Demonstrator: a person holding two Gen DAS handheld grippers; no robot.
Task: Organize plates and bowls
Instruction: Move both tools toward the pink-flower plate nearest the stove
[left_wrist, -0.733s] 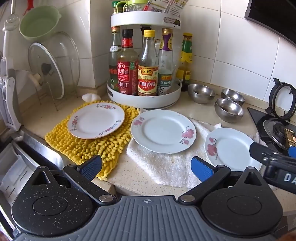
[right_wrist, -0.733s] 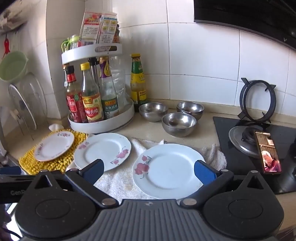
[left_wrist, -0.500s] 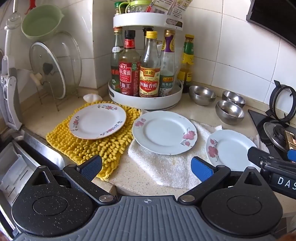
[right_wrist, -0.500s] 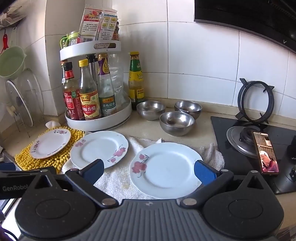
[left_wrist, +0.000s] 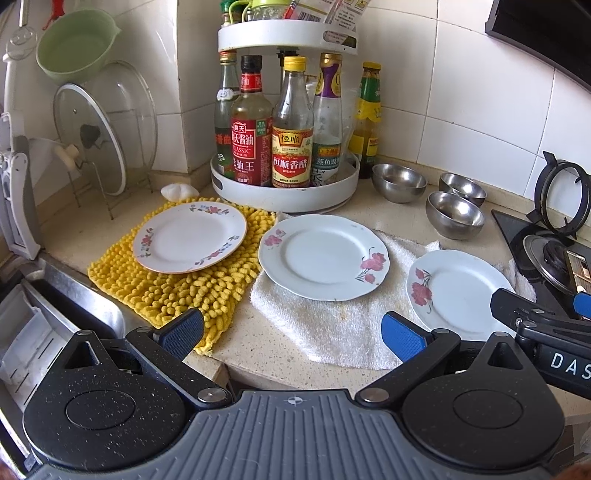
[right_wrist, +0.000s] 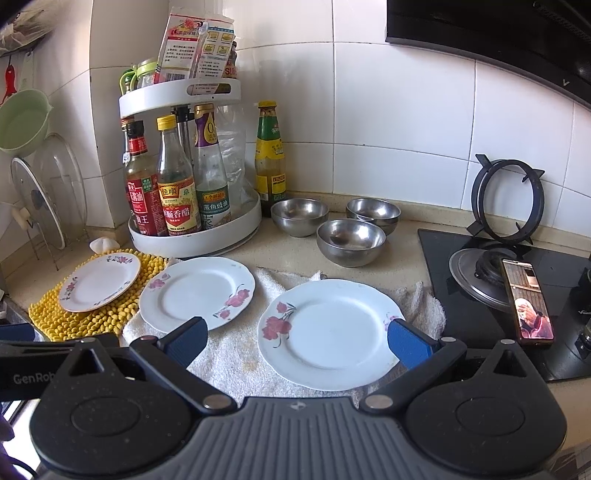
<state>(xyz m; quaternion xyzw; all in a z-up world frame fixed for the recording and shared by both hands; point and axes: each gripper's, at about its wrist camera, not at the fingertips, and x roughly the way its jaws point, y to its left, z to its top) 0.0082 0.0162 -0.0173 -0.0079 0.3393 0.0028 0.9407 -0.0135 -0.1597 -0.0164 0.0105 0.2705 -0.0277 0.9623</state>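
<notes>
Three floral plates lie on the counter: a small plate (left_wrist: 190, 237) (right_wrist: 100, 282) on a yellow mat (left_wrist: 177, 284), a middle plate (left_wrist: 324, 257) (right_wrist: 197, 292) and a right plate (left_wrist: 460, 293) (right_wrist: 330, 334) on a white towel (left_wrist: 332, 328). Three steel bowls (right_wrist: 351, 242) (left_wrist: 454, 215) stand behind them. My left gripper (left_wrist: 291, 334) is open and empty, hovering over the counter's front edge before the middle plate. My right gripper (right_wrist: 295, 341) is open and empty, just above the right plate's near side.
A two-tier white rack of sauce bottles (left_wrist: 284, 147) stands at the back. A glass lid on a wire stand (left_wrist: 99, 129) and a green bowl hang left. The sink (left_wrist: 55, 314) is at the left, the gas hob (right_wrist: 498, 280) with a phone (right_wrist: 526, 301) at the right.
Both grippers have moved a little forward and closer to the plates. Both stay open and empty. Nothing on the counter has moved.
</notes>
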